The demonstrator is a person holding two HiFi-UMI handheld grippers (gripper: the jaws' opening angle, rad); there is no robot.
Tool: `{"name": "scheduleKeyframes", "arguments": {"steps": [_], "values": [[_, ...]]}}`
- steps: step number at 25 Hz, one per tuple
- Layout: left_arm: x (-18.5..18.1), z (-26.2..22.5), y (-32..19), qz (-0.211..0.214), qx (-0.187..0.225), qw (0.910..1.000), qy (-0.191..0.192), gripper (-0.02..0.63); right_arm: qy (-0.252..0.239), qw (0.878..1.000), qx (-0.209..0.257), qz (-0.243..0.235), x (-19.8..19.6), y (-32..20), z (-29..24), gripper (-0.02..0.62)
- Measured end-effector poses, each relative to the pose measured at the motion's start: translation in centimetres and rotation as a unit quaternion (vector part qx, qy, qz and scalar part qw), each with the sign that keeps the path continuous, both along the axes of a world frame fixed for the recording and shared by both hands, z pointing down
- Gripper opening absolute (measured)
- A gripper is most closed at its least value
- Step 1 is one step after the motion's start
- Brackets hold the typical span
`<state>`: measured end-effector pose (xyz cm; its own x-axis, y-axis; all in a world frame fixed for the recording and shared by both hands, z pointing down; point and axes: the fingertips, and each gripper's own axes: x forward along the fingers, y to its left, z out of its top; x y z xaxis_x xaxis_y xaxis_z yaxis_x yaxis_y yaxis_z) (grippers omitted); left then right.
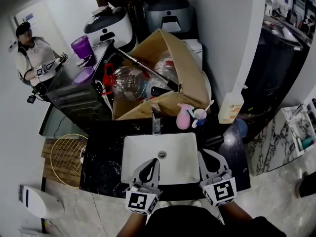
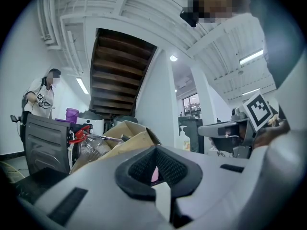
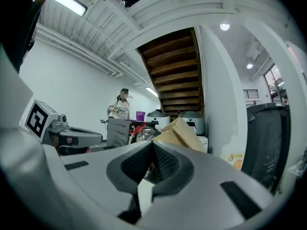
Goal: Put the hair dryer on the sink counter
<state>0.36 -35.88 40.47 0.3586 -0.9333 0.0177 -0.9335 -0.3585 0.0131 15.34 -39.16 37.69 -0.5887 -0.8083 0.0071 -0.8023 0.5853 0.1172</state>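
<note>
Left tongs (image 1: 153, 161) and right tongs (image 1: 203, 153) pressed together, empty.
Poised over the sink (image 1: 129, 147); dark shape, seemingly the hair dryer (image 1: 215, 141), lying on the counter (image 1: 98, 164) just beyond the right tips.

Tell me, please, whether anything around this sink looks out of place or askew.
Yes: the big cardboard box behind the faucet sits askew with its flaps open, stuffed with a large clear plastic bottle and other clutter. It crowds the back of the black counter, which looks odd beside a sink.
</note>
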Motion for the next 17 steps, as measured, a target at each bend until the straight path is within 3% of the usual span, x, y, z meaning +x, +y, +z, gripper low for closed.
{"name": "scheduleKeyframes", "arguments": {"steps": [17], "values": [[-0.3,-1.0,0.1,-0.004,0.024,0.9997,0.001,-0.006,0.004,1.0,-0.001,0.014,0.0,-0.4,0.8,-0.002]]}}
